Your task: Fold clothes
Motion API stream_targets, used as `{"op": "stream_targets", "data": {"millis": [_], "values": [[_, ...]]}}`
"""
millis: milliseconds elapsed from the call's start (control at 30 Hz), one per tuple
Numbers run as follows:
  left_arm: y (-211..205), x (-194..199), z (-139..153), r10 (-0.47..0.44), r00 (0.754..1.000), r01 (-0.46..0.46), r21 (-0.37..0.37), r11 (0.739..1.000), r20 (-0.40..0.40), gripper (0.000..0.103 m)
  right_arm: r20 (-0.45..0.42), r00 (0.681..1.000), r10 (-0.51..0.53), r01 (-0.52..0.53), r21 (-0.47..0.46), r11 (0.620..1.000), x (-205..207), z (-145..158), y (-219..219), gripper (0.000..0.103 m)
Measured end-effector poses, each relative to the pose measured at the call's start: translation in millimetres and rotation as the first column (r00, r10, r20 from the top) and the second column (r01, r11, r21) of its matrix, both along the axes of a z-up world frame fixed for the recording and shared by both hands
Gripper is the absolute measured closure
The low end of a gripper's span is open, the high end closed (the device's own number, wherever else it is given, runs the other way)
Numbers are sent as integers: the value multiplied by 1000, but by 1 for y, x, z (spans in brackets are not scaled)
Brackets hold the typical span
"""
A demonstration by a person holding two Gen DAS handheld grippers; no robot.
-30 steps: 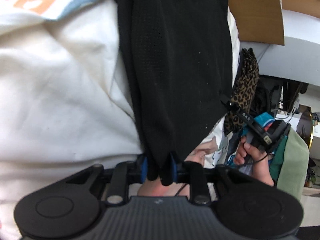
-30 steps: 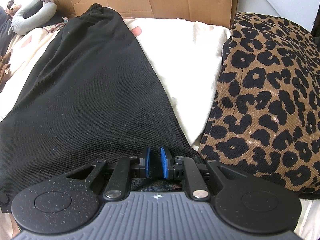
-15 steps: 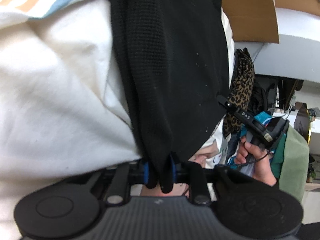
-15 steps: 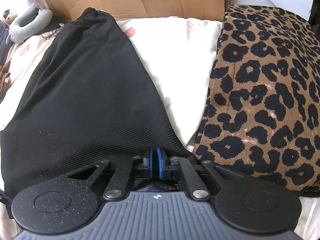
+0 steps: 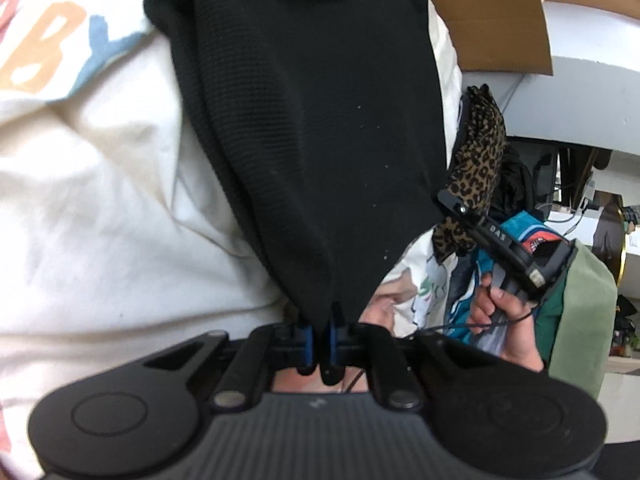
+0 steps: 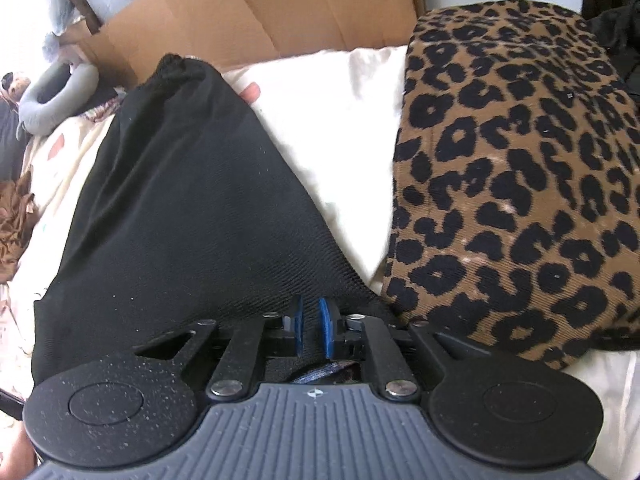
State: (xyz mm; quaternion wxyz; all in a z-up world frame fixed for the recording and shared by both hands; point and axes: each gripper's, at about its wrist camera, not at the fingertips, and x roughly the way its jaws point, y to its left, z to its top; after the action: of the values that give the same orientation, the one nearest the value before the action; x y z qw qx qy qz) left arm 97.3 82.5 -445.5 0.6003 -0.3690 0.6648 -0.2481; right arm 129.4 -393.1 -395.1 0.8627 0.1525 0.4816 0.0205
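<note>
A black knit garment hangs stretched over a cream sheet. My left gripper is shut on its lower edge, the fabric pinched between the blue pads. In the right wrist view the same black garment spreads away to the left, and my right gripper is shut on its near corner with a narrow gap between the pads. The left wrist view also catches the right gripper at the garment's right edge, held by a hand.
A folded leopard-print garment lies close on the right. Flat cardboard stands behind the bed. A grey neck pillow sits far left. Printed bedding and a pile of clothes lie to the sides.
Both grippers have shifted with the garment still held. The left pads now sit closer together on a thinner pinch. The right pads stand slightly wider than half a second ago.
</note>
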Motion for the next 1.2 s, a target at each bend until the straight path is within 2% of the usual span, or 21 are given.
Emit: {"op": "stream_targets", "data": {"millis": [100,400,667,800,967,1000,1033,1100,1200], "values": [[2,1,7,-10,1000,10,21,1000,-6,96,16,1000,4,-4,-13,1000,-4,5,-1,74],[15,6,19,-47,999,46,125,991,3,96,7,999,34,-34,-25,999,6,1,-1,74],[23,10,12,-76,997,76,201,977,-7,96,-30,993,114,-114,10,993,23,-17,14,72],[21,12,10,-101,995,98,225,969,-1,96,-48,991,126,-123,47,991,28,-24,17,66],[21,13,6,-108,994,106,238,966,-5,96,-64,990,122,-115,102,988,34,-30,12,66],[20,13,6,-109,994,107,238,965,-5,96,-67,991,119,-111,116,987,35,-31,10,68],[21,13,7,-108,994,106,238,965,-6,96,-70,991,116,-107,129,986,36,-31,9,79],[22,13,10,-97,995,97,234,967,-12,96,-77,991,111,-98,156,983,36,-27,9,95],[26,12,20,-71,997,73,220,973,-17,96,-88,991,104,-85,196,977,36,-22,9,98]]}}
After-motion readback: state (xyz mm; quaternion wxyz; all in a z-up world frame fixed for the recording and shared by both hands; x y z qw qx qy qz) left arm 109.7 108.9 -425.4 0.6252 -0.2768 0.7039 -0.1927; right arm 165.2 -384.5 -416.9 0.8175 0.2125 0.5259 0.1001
